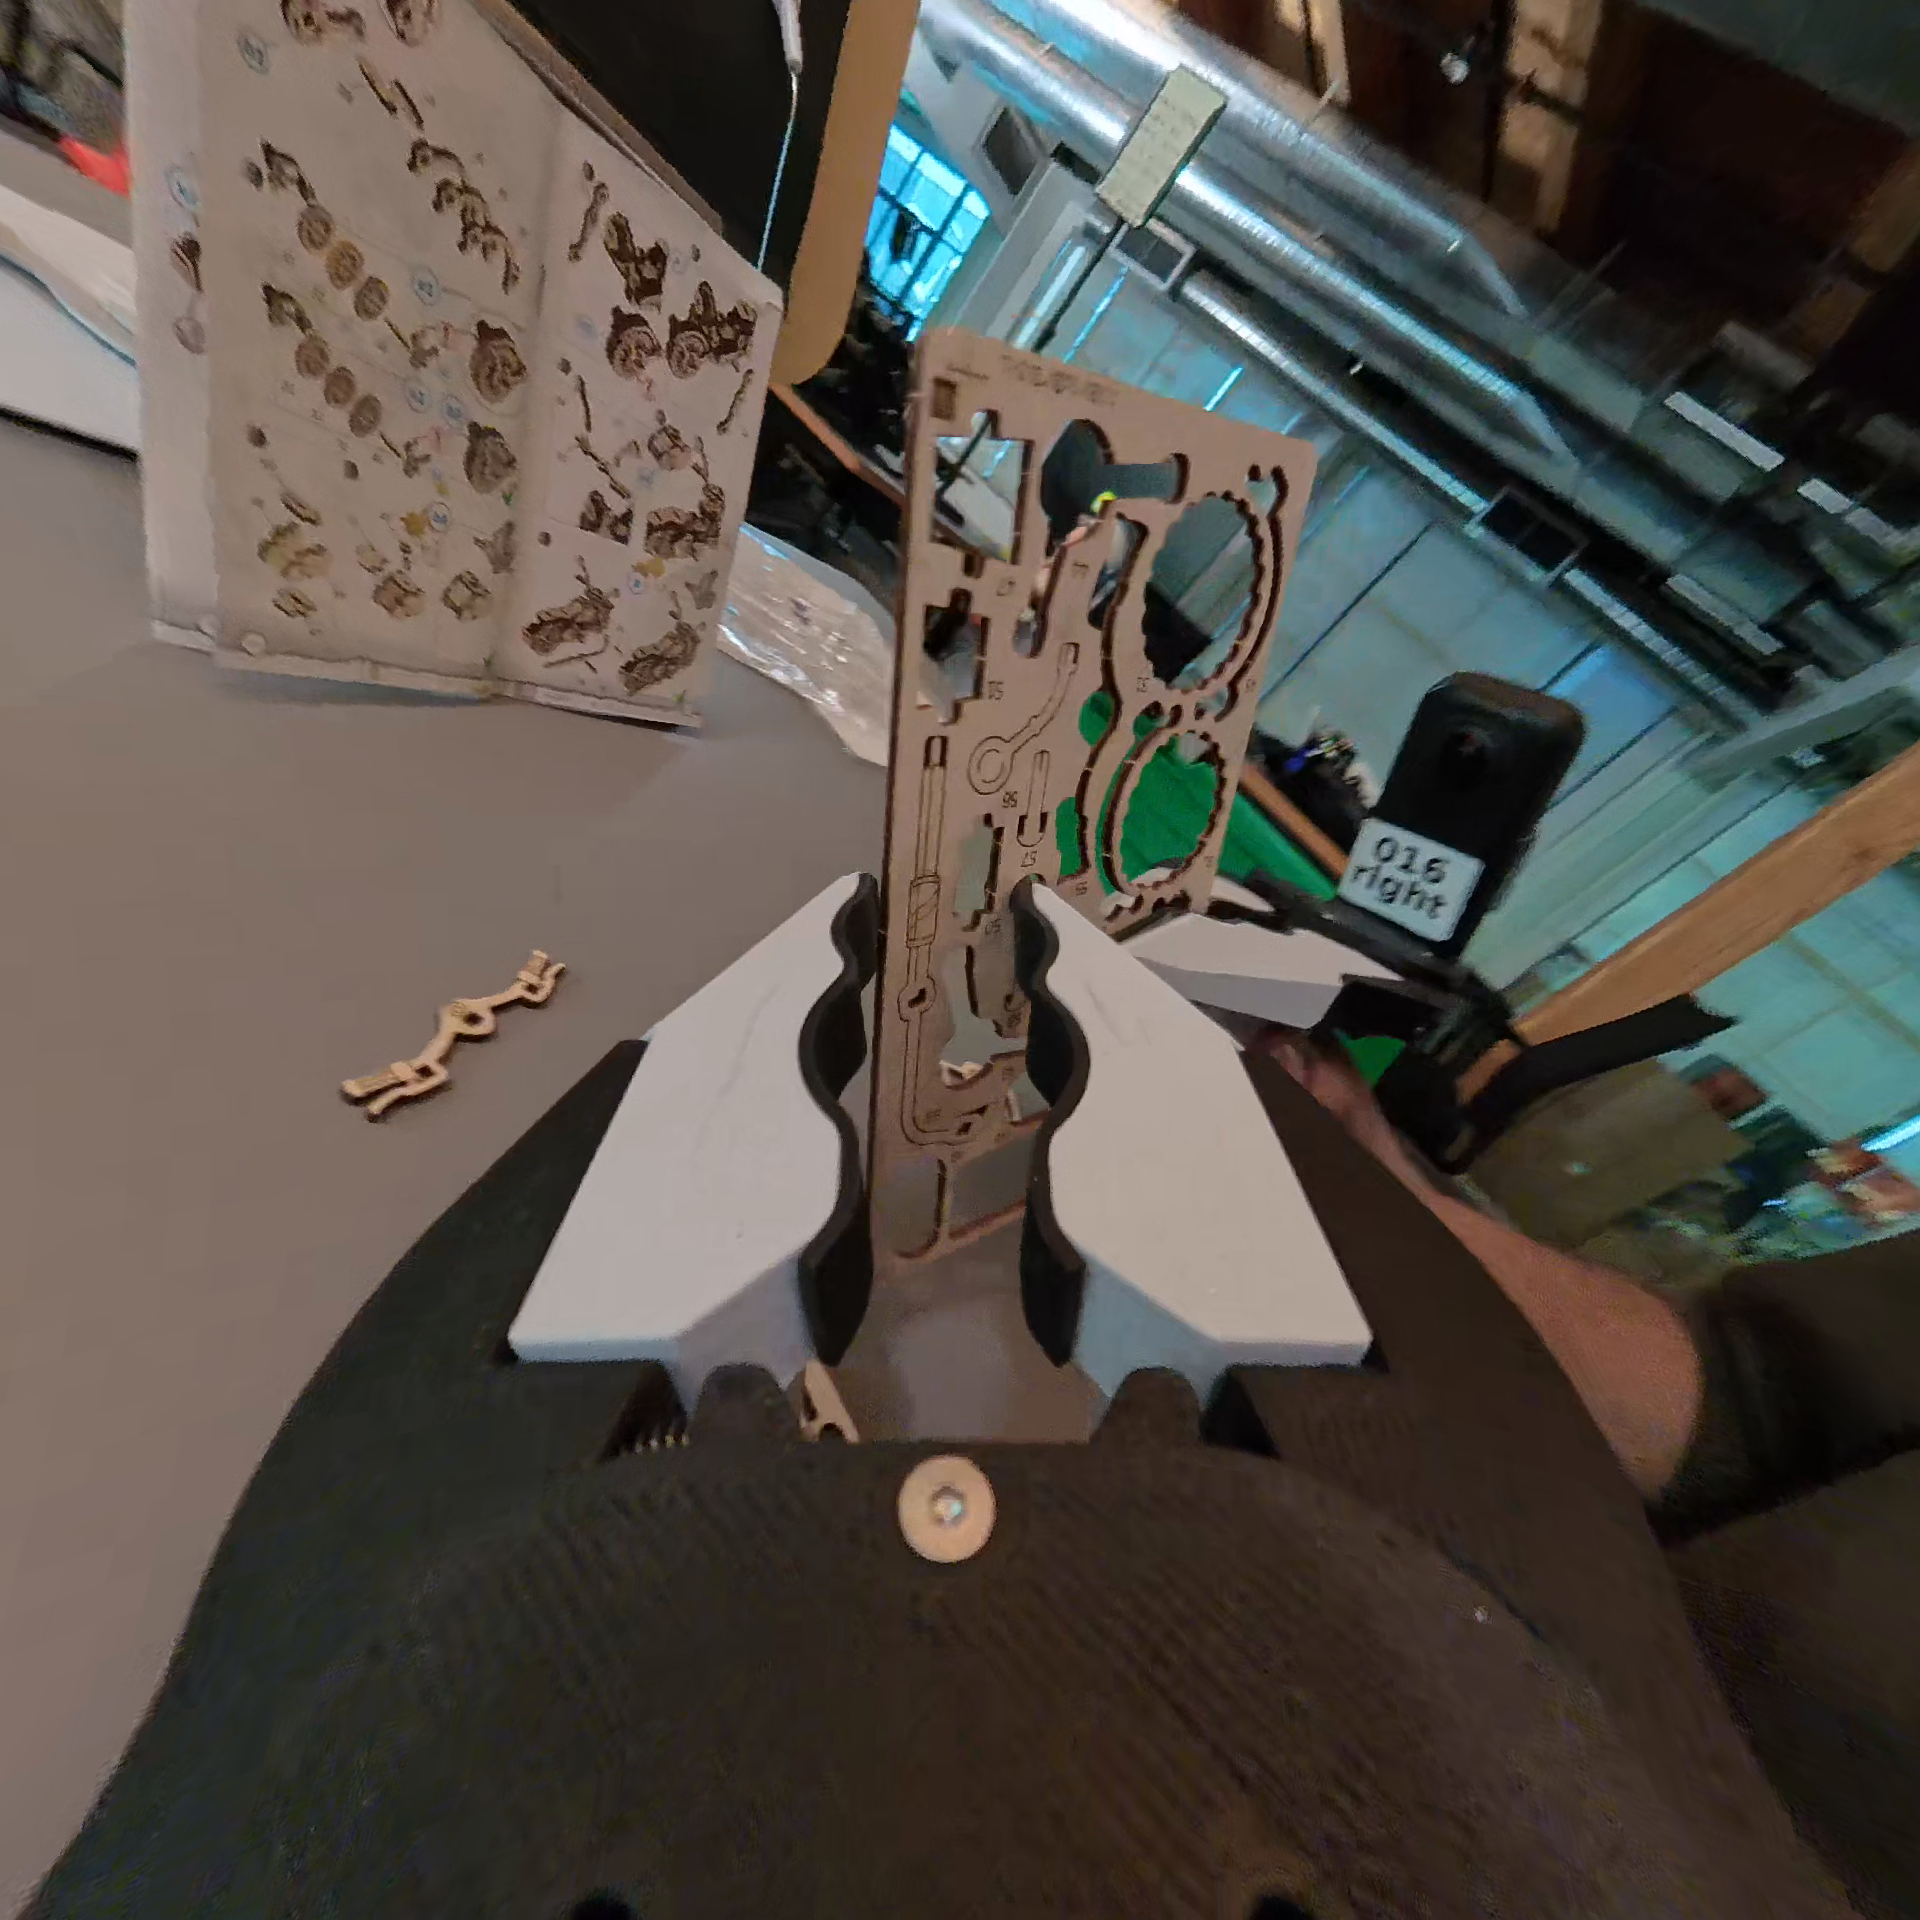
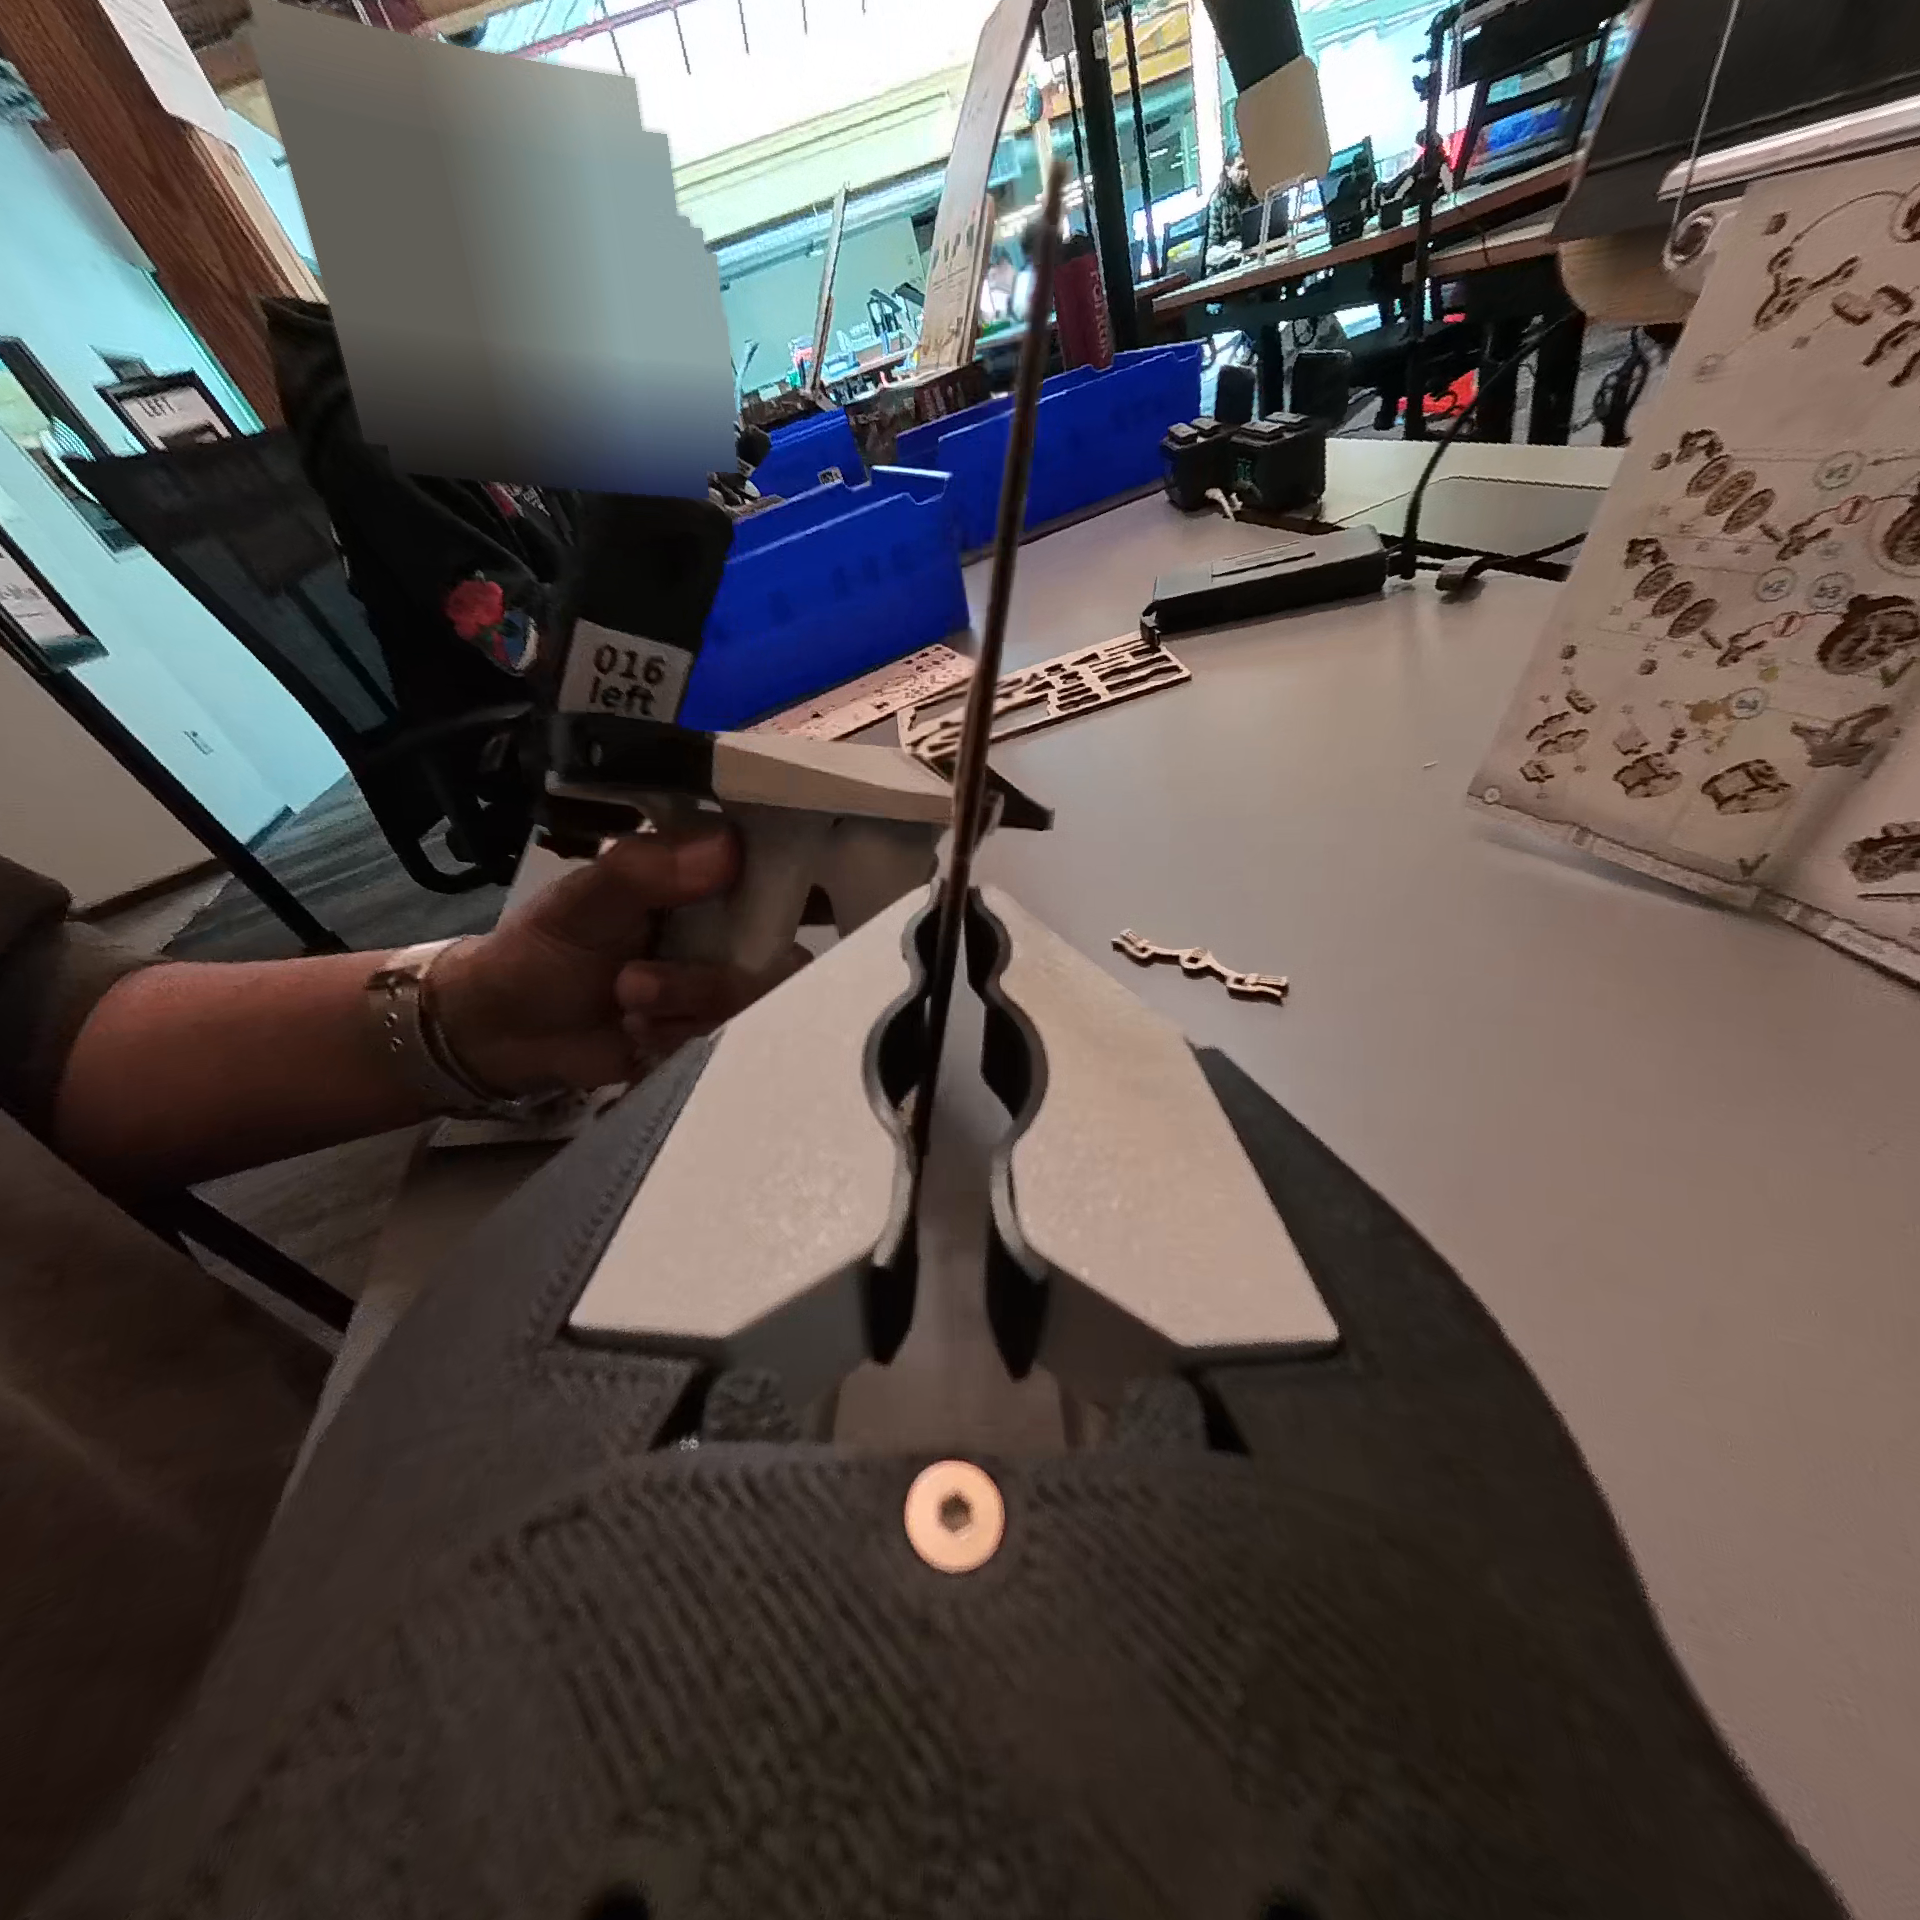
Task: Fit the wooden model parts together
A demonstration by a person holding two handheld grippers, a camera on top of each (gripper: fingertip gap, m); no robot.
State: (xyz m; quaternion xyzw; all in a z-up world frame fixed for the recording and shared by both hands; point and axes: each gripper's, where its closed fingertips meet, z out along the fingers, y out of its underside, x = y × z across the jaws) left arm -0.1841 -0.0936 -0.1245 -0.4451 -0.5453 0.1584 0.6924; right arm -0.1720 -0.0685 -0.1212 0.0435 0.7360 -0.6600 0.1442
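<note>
As both grip: 2 claws (image 1: 940,914) | 1 sheet (image 1: 1091,665) | 1 loose part (image 1: 454,1023)

Each camera sits close behind its own fingers, low over the grey table (image 1: 312,831) (both see it), facing the other.

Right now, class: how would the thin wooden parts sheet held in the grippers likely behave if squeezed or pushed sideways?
The wooden parts sheet looks thin, edge-on in the right wrist view, so it would probably flex. Its many cut-outs suggest it is light and may snap. The right gripper clamps only its lower edge, so the top may wobble.
</note>
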